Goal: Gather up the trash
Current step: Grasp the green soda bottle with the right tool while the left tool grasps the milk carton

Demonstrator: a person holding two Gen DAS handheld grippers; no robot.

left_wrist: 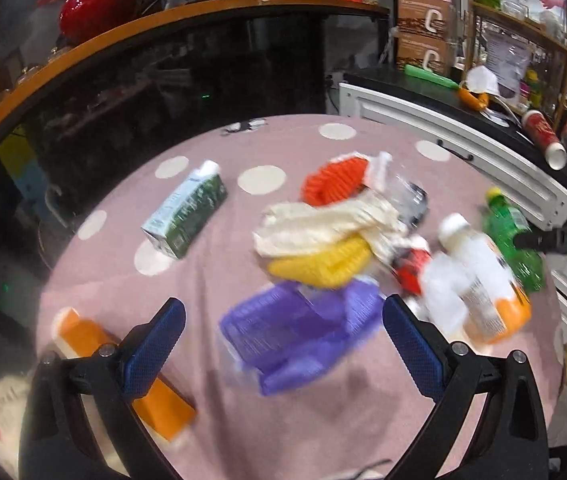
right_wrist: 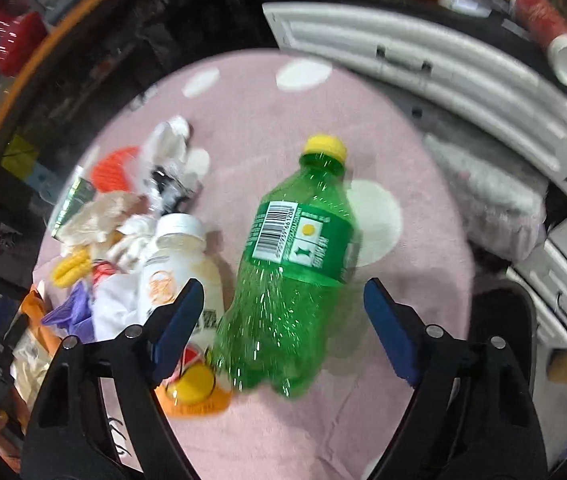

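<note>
The right gripper (right_wrist: 283,320) straddles the lower body of the green bottle (right_wrist: 295,264), its blue pads wide apart and clear of the plastic on both sides, so nothing is gripped; this looks like a line-up for a squeeze across the bottle's width. The bottle lies on the pink spotted cloth (right_wrist: 423,240), yellow cap away from the camera, just beside a white bottle (right_wrist: 175,264). The left gripper (left_wrist: 283,332) hangs open and empty above a purple wrapper (left_wrist: 295,332), with the trash heap beyond: yellow corn (left_wrist: 323,264), crumpled paper (left_wrist: 323,224), a green carton (left_wrist: 187,216).
</note>
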